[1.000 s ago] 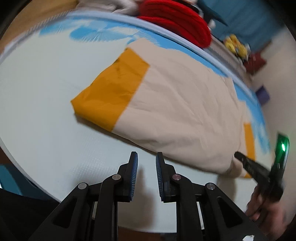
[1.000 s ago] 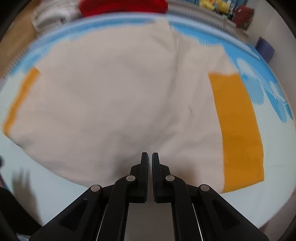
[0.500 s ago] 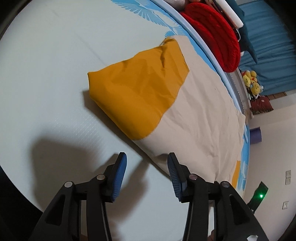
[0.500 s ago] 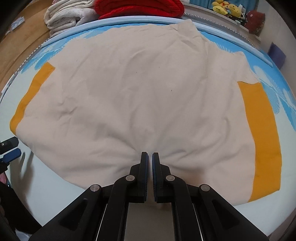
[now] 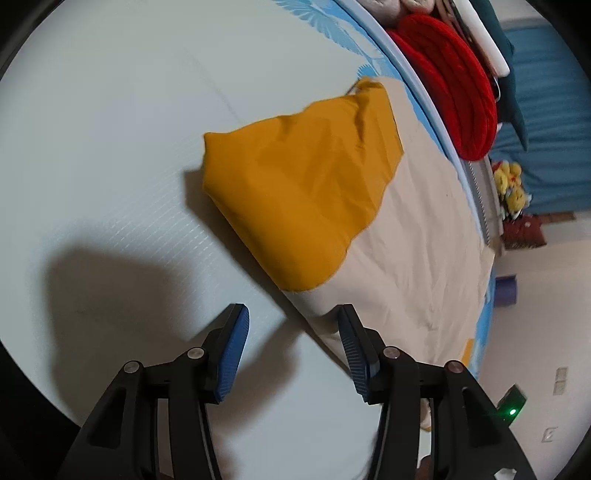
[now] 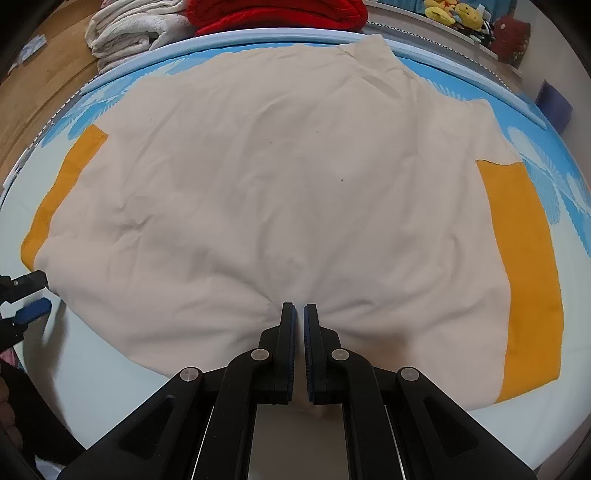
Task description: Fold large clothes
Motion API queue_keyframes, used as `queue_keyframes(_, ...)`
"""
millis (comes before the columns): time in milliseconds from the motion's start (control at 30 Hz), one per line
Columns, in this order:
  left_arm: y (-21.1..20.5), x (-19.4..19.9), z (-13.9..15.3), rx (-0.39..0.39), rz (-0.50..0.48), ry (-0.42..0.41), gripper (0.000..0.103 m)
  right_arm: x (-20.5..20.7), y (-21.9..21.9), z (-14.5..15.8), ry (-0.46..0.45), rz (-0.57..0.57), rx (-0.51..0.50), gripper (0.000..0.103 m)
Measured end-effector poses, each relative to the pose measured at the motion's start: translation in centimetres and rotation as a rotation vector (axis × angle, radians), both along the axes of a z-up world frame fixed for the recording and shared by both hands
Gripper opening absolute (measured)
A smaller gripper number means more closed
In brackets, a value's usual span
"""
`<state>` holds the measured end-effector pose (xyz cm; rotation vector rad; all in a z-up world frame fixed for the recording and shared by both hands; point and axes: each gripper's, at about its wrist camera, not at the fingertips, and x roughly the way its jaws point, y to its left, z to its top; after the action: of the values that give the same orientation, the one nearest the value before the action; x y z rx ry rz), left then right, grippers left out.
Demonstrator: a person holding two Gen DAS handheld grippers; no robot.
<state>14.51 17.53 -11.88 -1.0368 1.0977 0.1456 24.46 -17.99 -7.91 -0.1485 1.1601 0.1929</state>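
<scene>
We see a large cream garment spread flat on a pale blue mat with a brighter blue leaf print along its far edge. The garment has an orange band at one end and another orange band at the opposite end.

Our right tongs sit at the garment's near hem, about midway along it. The jaws are pressed together, and the cream cloth puckers in toward the tips from both sides. We cannot make out the hem between the pads, so we cannot tell if they pinch the cloth.

Our left tongs hang over the mat at the garment's near corner, beside the orange band on that side. The jaws have just been opening and now stand spread. The cream hem runs past the inner face of one blue pad, and the other pad is over bare mat; neither presses on the cloth. In the right wrist view these left tongs show at the picture's edge, just beside that same corner.

Beyond the garment's far edge lie a red folded textile and a stack of off-white folded cloth, both off the mat.
</scene>
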Motion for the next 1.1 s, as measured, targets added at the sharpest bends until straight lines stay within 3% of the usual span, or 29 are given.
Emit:
queue_keyframes(233,1.9,1.7,-1.8,-0.154,0.112,-0.065,0.046,0.2,-0.5,0.0,0.006,-0.013,0.024,0.006)
queue_keyframes(500,1.1,3.9,-1.5,-0.130,0.124,-0.110,0.050,0.3,-1.6,-0.1,0.019,-0.028,0.088,0.006)
queue_keyframes(600,0.9,3.9,-1.3,-0.118,0.124,-0.102,0.042,0.1,-1.6,-0.1,0.008,-0.028,0.084,0.006)
queue_keyframes(667,1.0,3.9,-1.2,-0.134,0.120,-0.111,0.021,-0.2,-1.4,0.0,-0.004,-0.023,0.069,0.006)
queue_keyframes(700,1.0,3.9,-0.9,-0.131,0.113,-0.119,0.018,-0.4,-1.4,0.1,-0.009,-0.022,0.064,0.006)
queue_keyframes(1000,-0.2,3.5,6.6,0.068,-0.054,-0.168,0.004,-2.9,-1.3,3.1,-0.126,-0.037,0.033,0.007)
queue_keyframes(1100,-0.8,3.6,10.1,0.196,-0.176,-0.173,0.004,-3.8,-1.0,4.3,-0.159,-0.045,0.039,0.007)
